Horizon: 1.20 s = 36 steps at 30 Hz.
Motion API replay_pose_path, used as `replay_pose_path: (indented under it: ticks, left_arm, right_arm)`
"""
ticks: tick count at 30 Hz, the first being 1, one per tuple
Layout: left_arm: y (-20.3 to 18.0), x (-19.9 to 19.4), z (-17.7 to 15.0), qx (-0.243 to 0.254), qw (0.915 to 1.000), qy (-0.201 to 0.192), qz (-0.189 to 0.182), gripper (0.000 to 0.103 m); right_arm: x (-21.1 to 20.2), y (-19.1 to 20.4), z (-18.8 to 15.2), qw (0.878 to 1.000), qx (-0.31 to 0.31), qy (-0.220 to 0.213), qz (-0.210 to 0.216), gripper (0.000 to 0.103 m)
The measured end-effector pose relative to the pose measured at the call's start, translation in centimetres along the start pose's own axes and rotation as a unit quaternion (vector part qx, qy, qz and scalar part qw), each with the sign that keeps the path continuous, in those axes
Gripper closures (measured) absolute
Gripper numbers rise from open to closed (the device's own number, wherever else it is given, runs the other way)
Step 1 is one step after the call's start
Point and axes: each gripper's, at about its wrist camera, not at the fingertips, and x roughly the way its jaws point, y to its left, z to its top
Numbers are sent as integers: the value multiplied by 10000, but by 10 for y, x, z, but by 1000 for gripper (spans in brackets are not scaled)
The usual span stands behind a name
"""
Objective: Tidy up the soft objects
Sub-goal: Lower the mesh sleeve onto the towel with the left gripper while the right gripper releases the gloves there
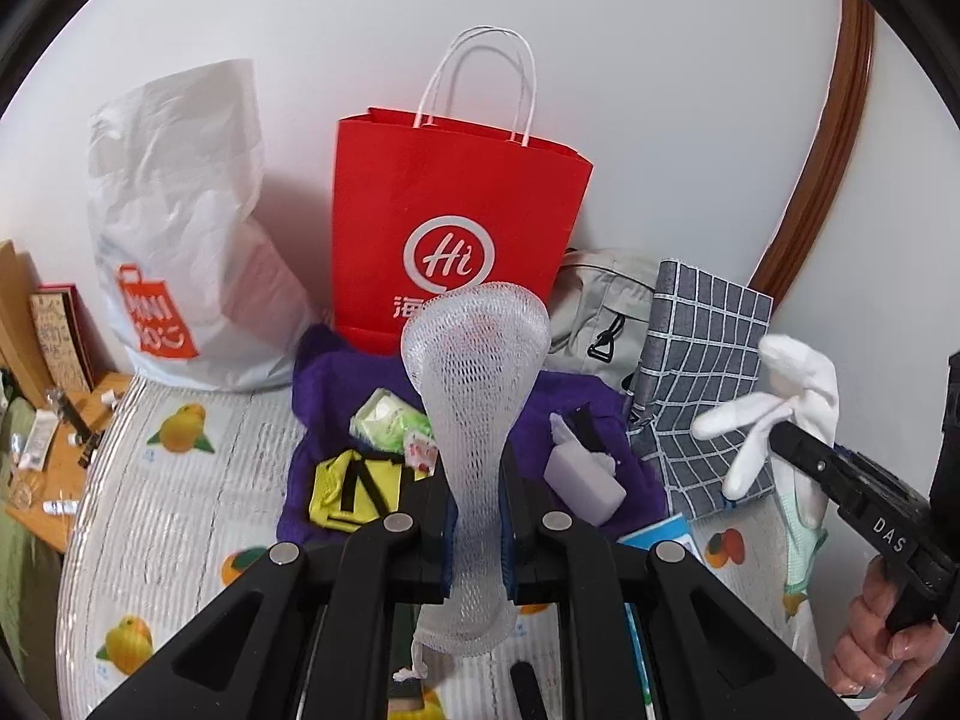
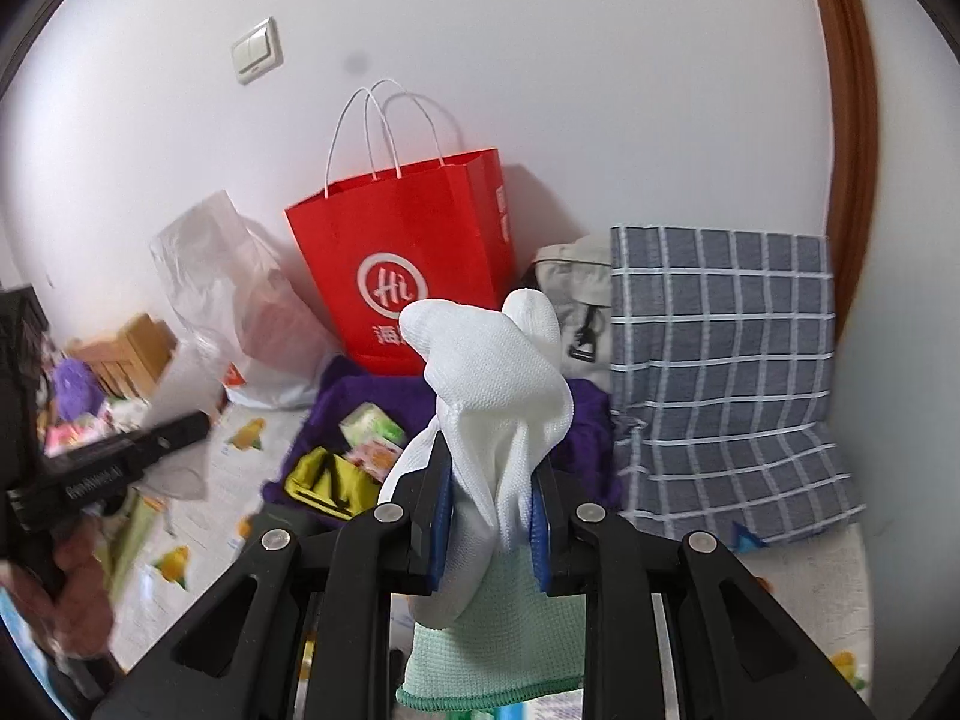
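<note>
Gripping a white foam net sleeve [image 1: 474,396], the left gripper [image 1: 477,516] had its jaws nearly shut on it, sleeve standing up at frame center. Right gripper [image 2: 492,510] was clamped, jaws partly closed, on a white glove [image 2: 498,396] w/ green cuff, center of its view. Behind both: red paper bag [image 1: 450,228] vs. the wall, purple cloth [image 1: 336,378] below it, checked cushion [image 2: 720,372] at right.

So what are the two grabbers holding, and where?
Left gripper pinches the white foam net sleeve near its lower end. Right gripper pinches the white glove across its palm, above the green cuff.
</note>
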Motion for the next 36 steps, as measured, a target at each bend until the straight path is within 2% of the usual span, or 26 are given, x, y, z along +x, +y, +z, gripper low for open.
replay_pose_path:
  ticks: [8, 15, 21, 25, 31, 36]
  left_arm:
    - [-10, 42, 12, 242, 9996, 120, 23, 93]
    - [-2, 83, 26, 93, 9993, 364, 36, 93]
    - [9, 114, 32, 27, 9981, 621, 37, 93]
    - [18, 132, 29, -160, 9961, 865, -19, 93]
    - [25, 150, 25, -324, 9932, 1110, -144, 93]
    - [25, 159, 21, -339, 9911, 1287, -97, 93]
  right_arm:
    - [30, 0, 19, 9999, -107, -25, -71, 82]
    - [63, -2, 34, 9995, -254, -32, -177, 82]
    - [95, -10, 35, 9999, -158, 16, -58, 82]
    - [123, -18, 30, 9992, -120, 349, -130, 82]
    - [138, -29, 26, 9987, -41, 500, -66, 82]
    - [154, -25, 21, 9966, 66, 738, 352, 82]
